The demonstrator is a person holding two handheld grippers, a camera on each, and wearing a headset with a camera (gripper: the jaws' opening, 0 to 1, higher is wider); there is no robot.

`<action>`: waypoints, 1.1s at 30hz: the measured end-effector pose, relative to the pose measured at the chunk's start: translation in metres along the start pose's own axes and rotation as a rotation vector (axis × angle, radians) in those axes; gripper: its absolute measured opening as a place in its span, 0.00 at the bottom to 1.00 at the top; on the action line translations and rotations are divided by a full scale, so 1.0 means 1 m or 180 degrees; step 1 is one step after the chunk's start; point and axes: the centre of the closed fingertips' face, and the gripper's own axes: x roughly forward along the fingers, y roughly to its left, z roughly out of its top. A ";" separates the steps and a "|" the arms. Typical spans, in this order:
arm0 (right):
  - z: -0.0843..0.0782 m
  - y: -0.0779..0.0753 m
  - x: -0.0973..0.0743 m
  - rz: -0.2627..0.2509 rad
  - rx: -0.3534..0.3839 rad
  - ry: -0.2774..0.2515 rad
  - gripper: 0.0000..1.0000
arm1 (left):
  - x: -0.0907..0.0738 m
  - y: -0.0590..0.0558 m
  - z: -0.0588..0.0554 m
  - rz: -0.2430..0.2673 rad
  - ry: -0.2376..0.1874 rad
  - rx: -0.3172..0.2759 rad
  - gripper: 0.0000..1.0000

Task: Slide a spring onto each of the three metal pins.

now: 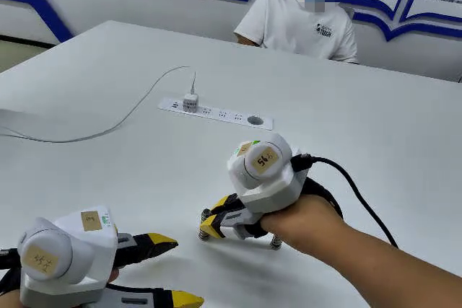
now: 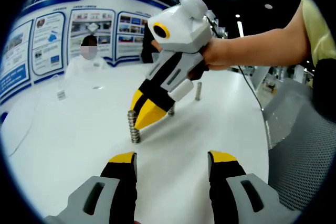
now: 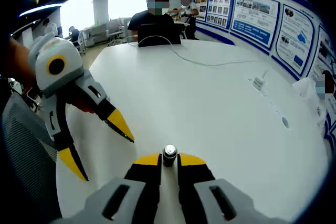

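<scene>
Three upright metal pins stand on the white table (image 1: 144,171). In the left gripper view the nearest pin (image 2: 134,127) carries a coiled spring along its length, with two more pins (image 2: 171,110) (image 2: 198,91) behind it. My right gripper (image 1: 209,227) (image 2: 144,119) (image 3: 169,160) is shut around the top of that nearest pin, whose round metal end and spring (image 3: 169,153) show between the yellow tips. Another pin (image 1: 275,241) stands under my right hand. My left gripper (image 1: 177,268) (image 2: 172,160) (image 3: 102,153) stands open and holds nothing, a short way off.
A white power strip (image 1: 216,114) with a plugged charger (image 1: 190,102) and its thin cable (image 1: 108,129) lies mid-table. A person (image 1: 299,19) sits at the far side. A black cable (image 1: 361,192) trails from my right gripper. A mesh chair (image 2: 299,145) is beside the table.
</scene>
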 end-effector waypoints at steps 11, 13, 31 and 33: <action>-0.002 0.003 -0.019 -0.0065 0.0048 -0.0091 0.17 | 0.000 -0.001 0.006 0.0000 -0.0027 0.0009 0.56; -0.004 0.003 -0.021 -0.0075 0.0054 -0.0105 0.18 | 0.000 -0.001 0.006 0.0001 -0.0027 0.0015 0.56; -0.026 0.019 -0.046 -0.0154 0.0175 -0.0225 0.23 | 0.000 -0.006 0.014 -0.0016 -0.0043 0.0028 0.57; -0.029 0.020 -0.049 -0.0168 0.0189 -0.0228 0.23 | 0.000 -0.006 0.013 -0.0019 -0.0042 0.0027 0.58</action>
